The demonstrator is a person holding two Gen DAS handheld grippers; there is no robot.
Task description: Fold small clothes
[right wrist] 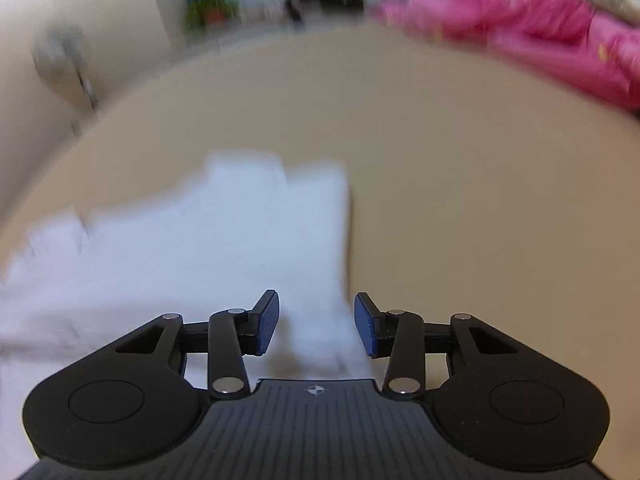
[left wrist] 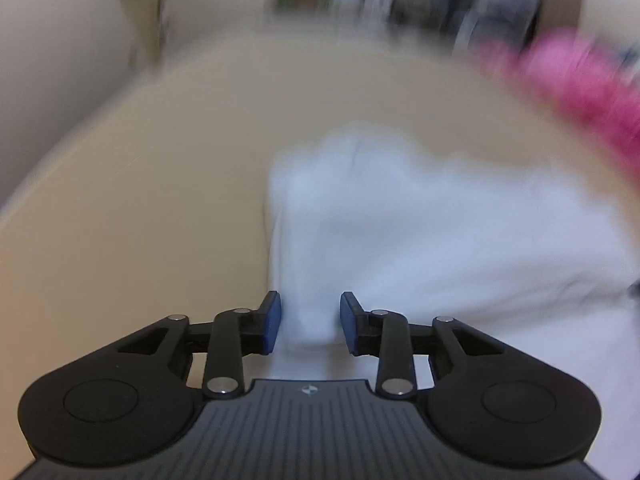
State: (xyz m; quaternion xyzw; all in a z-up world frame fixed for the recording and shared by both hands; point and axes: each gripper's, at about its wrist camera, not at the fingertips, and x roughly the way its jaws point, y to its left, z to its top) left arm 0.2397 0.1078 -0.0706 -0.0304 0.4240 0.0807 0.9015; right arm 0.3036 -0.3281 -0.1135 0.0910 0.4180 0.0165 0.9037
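Note:
A white garment (left wrist: 420, 232) lies on the beige table, blurred by motion. In the left wrist view it fills the centre and right. My left gripper (left wrist: 310, 322) is open, its blue pads on either side of the garment's near left corner. In the right wrist view the same white garment (right wrist: 208, 240) spreads from the centre to the left. My right gripper (right wrist: 316, 322) is open, its pads on either side of the garment's near right corner. Whether cloth touches the pads is unclear.
A pile of pink clothes (right wrist: 520, 28) lies at the far right of the beige table (right wrist: 480, 200); it also shows in the left wrist view (left wrist: 580, 88). Blurred room clutter and a wall stand beyond the table's far edge.

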